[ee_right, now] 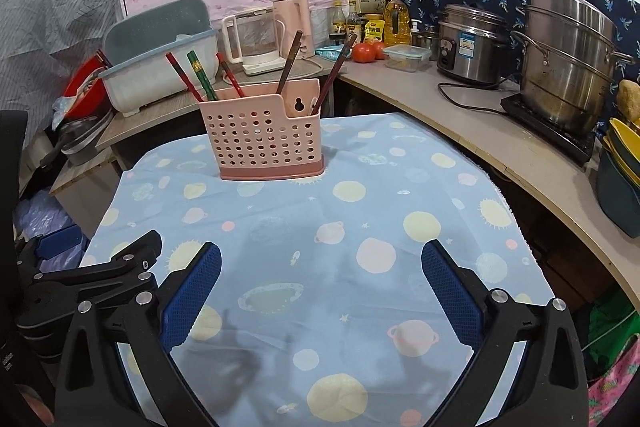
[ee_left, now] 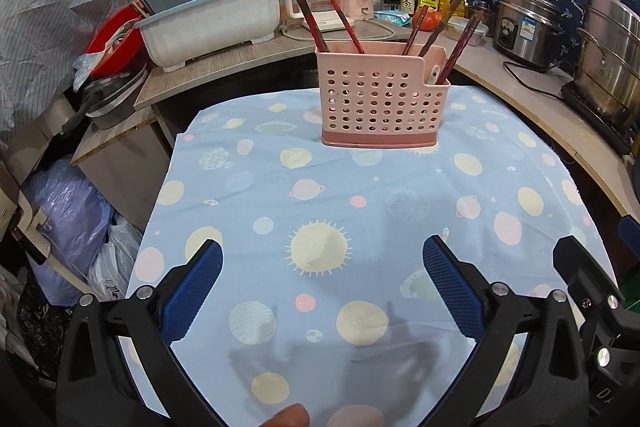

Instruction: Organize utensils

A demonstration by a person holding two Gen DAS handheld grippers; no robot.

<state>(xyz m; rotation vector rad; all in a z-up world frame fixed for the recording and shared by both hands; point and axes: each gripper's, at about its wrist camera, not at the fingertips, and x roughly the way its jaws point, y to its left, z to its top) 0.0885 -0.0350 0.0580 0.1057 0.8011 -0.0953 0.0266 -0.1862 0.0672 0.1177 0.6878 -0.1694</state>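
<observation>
A pink perforated utensil holder (ee_left: 380, 103) (ee_right: 262, 139) stands upright at the far end of a small table covered by a light blue planet-print cloth (ee_left: 320, 195) (ee_right: 320, 227). Several red and brown chopsticks (ee_left: 310, 17) (ee_right: 186, 77) lean out of its compartments. My left gripper (ee_left: 322, 251) hovers over the near part of the cloth, jaws wide open with nothing between the blue pads. My right gripper (ee_right: 320, 253) is likewise open and empty over the cloth. The other gripper's black frame shows at each view's edge.
Behind the table a counter holds a grey-blue dish rack (ee_left: 208, 15), kettles (ee_right: 290, 23), bottles, tomatoes (ee_right: 364, 51), a rice cooker (ee_right: 470, 43) and a steel steamer pot (ee_right: 568, 59). Plastic bags (ee_left: 72, 219) lie on the floor at left. Bowls (ee_right: 622, 151) are stacked at the far right.
</observation>
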